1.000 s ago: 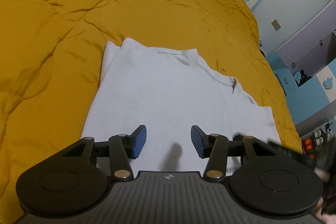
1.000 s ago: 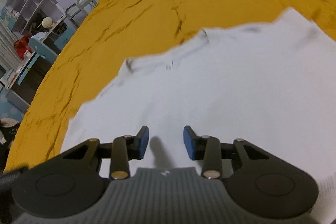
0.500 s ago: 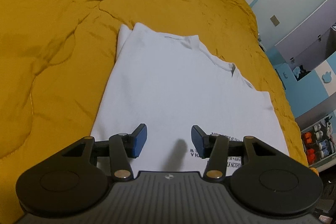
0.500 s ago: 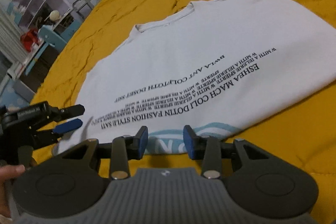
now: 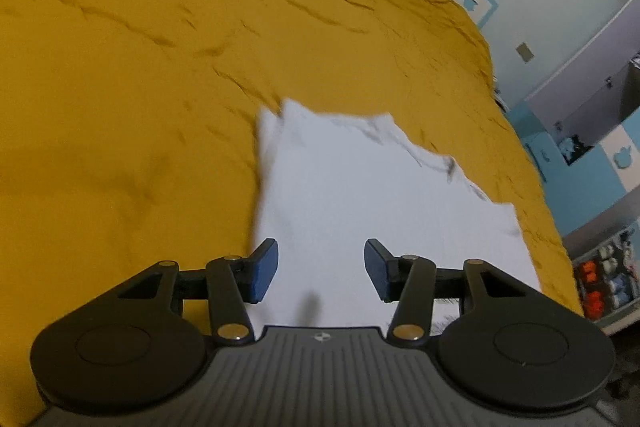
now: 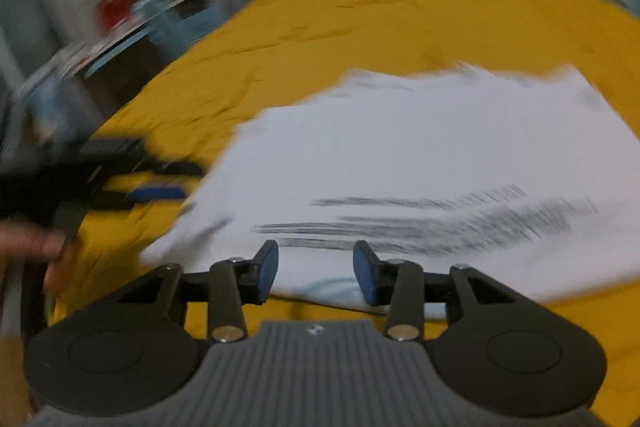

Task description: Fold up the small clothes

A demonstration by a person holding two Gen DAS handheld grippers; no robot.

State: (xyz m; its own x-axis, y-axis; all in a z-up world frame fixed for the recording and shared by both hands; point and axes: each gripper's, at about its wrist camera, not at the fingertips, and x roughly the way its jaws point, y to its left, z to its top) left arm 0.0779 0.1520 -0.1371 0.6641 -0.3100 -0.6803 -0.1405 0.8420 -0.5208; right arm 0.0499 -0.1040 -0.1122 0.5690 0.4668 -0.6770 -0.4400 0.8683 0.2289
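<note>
Two tools hang over a white T-shirt [image 5: 360,211] that lies flat on a mustard-yellow bedspread [image 5: 140,87], its neckline toward the far side. In the left wrist view, the left tool [image 5: 321,269] has its blue pads spread apart with nothing between them, above the near left part of the shirt. In the right wrist view, the right tool [image 6: 316,271] is opening; no cloth is pinched between its pads, which sit over the shirt's near hem. Blurred black lettering [image 6: 440,223] runs across the shirt just beyond them. At the left of that view, the left tool [image 6: 156,193] shows over the bedspread beside the shirt's left edge, with a person's hand [image 6: 28,243] behind it. Shelving at the far left is too blurred to make out.
</note>
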